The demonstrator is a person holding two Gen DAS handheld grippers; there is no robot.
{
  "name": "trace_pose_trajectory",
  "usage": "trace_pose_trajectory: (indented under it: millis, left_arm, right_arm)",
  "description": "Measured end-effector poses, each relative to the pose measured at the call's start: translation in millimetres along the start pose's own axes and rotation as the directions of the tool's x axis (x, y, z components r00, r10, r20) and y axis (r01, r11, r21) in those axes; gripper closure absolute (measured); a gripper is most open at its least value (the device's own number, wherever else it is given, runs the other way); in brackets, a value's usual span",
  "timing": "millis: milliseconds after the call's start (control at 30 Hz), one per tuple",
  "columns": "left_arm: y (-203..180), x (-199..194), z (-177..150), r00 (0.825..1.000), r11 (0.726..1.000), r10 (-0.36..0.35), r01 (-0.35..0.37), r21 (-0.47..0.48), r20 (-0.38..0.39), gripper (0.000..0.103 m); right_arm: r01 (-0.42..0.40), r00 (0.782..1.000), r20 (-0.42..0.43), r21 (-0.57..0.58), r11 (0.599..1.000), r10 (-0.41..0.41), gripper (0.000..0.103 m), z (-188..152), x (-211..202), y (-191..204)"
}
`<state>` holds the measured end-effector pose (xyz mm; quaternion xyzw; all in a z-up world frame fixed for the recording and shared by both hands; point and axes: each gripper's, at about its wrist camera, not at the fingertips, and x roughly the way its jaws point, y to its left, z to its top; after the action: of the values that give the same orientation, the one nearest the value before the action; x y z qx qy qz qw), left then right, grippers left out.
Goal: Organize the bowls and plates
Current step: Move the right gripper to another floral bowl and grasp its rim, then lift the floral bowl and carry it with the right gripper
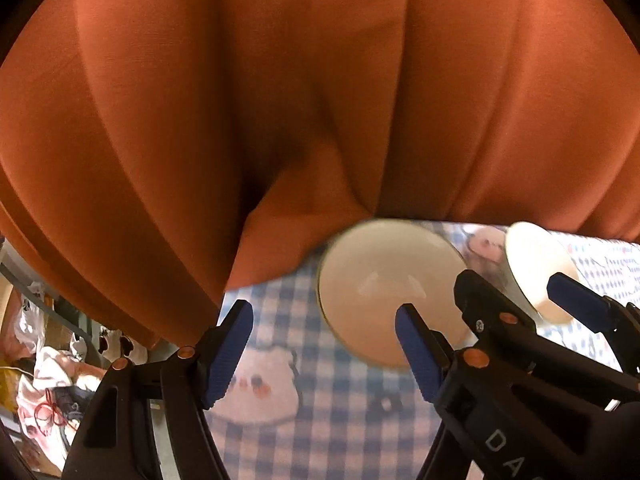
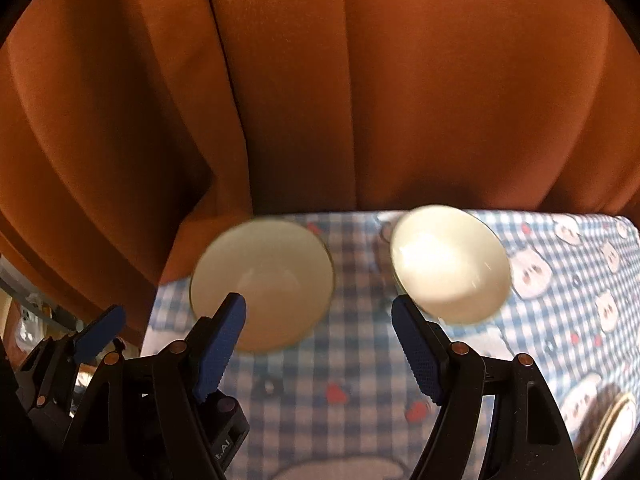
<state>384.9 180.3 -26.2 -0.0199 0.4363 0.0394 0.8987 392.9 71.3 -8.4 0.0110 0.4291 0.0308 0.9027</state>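
L gripper (image 1: pixel 324 350): jaws apart, nothing held
R gripper (image 2: pixel 320 344): jaws apart, nothing held
Left bowl (image 2: pixel 262 284): far side of checked cloth (image 2: pixel 344 376), nr curtain (image 2: pixel 320 80)
Right bowl (image 2: pixel 450 264): right of it, apart

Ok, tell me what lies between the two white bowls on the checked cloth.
Only bare tablecloth separates the left bowl from the right bowl; the right wrist view shows it best.
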Motion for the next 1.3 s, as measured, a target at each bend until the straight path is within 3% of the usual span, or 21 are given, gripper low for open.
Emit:
trace_pose_trajectory:
  millis: [267,367,467,533,600,667,767,800,867,1300]
  left_arm:
    - [-2,42,7,0.999,1.000,0.009,-0.009,-0.001,-0.031,0.036]
    - [-2,53,8,0.999,1.000,0.002,-0.003,-0.011,-0.043,0.039]
    - [-3,59,8,0.999,1.000,-0.011,0.010,-0.018,-0.053,0.043]
    - [-2,62,8,0.998,1.000,-0.021,0.020,-0.020,-0.060,0.046]
    - [-3,65,7,0.998,1.000,-0.006,0.005,-0.012,-0.059,0.061]
    - [-5,68,7,0.998,1.000,0.004,-0.004,0.002,-0.063,0.063]
    - [-6,73,6,0.997,1.000,-0.006,0.006,0.003,-0.083,0.071]
    - [-6,74,6,0.996,1.000,-0.006,0.006,0.010,-0.084,0.075]
    - [-8,75,6,0.997,1.000,-0.002,0.003,0.014,-0.074,0.076]
    - [-4,66,3,0.996,1.000,-0.023,0.024,0.006,-0.088,0.077]
  right_arm:
    - [-0.002,1.000,-0.026,0.028,1.000,0.002,0.025,15,51,-2]
    - [-0.011,0.999,-0.039,0.033,0.999,0.012,0.034,15,66,-3]
    - [-0.022,0.999,-0.047,0.035,0.999,0.024,0.036,13,73,-4]
    - [-0.033,0.998,-0.052,0.035,0.999,0.035,0.042,14,78,-6]
    - [-0.041,0.997,-0.057,0.038,0.998,0.043,0.051,14,81,-7]
    - [-0.046,0.996,-0.078,0.041,0.998,0.049,0.061,13,87,-8]
    - [-0.061,0.993,-0.094,0.048,0.997,0.065,0.066,11,94,-8]
    - [-0.061,0.993,-0.097,0.048,0.997,0.065,0.076,10,96,-8]
    - [-0.050,0.994,-0.095,0.045,0.998,0.054,0.079,10,98,-8]
    - [-0.019,0.994,-0.110,0.016,1.000,0.021,0.080,6,81,-5]
